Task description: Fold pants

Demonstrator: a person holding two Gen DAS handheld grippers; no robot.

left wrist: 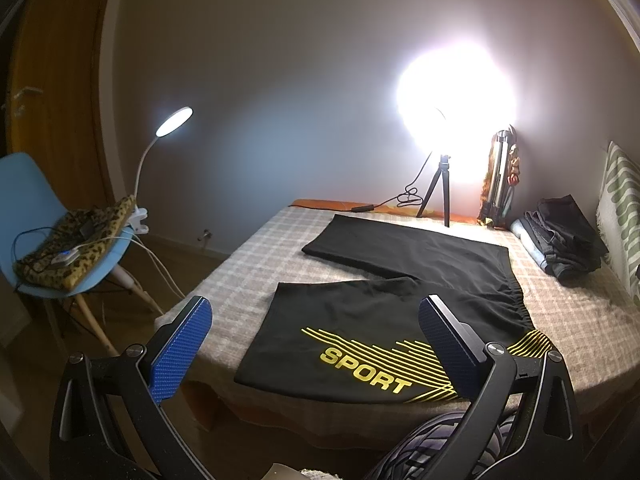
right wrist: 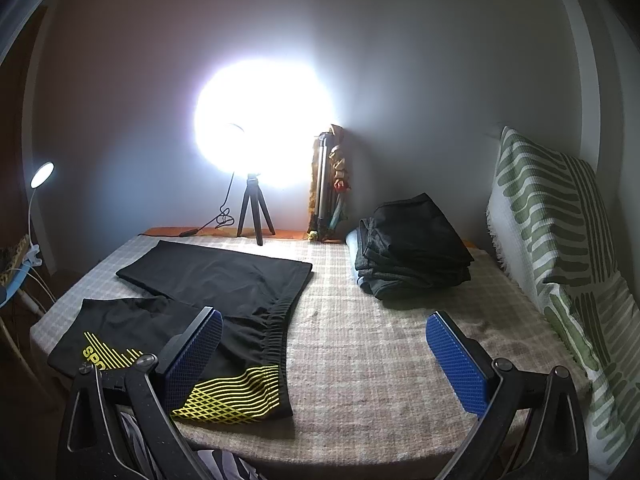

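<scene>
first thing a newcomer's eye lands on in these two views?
The blazing ring light on its small tripod at the bed's far edge against the wall, washing out the middle of both views. Next, the black pants spread flat on the checked blanket with yellow SPORT lettering on the near leg. Both the left gripper and right gripper frame the foreground with blue pads wide open, holding nothing.
</scene>
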